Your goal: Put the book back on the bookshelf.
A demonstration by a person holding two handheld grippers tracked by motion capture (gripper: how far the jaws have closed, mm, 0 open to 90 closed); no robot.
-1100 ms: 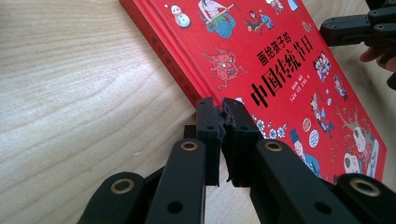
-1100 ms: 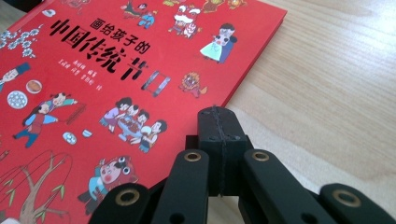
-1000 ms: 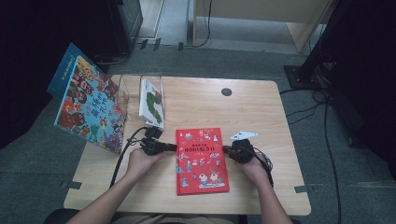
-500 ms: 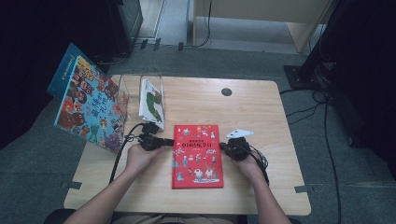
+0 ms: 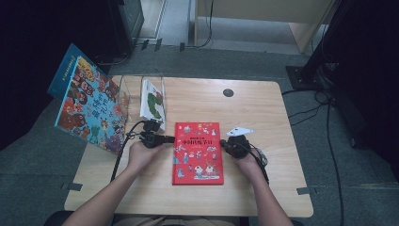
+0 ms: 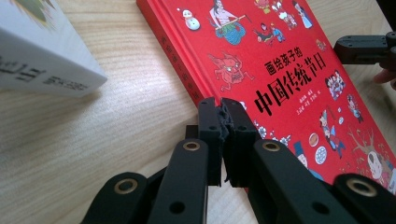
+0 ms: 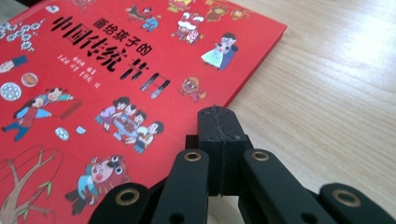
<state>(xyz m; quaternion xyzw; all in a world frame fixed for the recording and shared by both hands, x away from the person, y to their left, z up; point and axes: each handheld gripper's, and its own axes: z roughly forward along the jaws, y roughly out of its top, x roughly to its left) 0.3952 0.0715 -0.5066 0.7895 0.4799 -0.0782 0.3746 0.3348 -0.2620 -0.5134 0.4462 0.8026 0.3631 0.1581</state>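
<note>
A red picture book (image 5: 197,153) lies flat on the wooden table (image 5: 263,117), spine to the left. My left gripper (image 5: 171,140) is shut, its tips against the book's spine edge; in the left gripper view the closed jaws (image 6: 223,106) meet the red book (image 6: 280,60) at that edge. My right gripper (image 5: 223,143) is also shut, at the book's right edge. In the right gripper view its closed tips (image 7: 218,115) sit by the edge of the red cover (image 7: 102,84). Nothing is held between either pair of jaws.
A white book (image 5: 153,101) stands upright in a clear holder at the table's left rear, close to my left gripper (image 6: 42,51). A large colourful book (image 5: 89,106) leans off the table's left side. A round cable hole (image 5: 228,92) sits toward the back.
The red book has slid a little left and away and now lies straighter. Both hands followed it, grippers staying shut at its edges.
</note>
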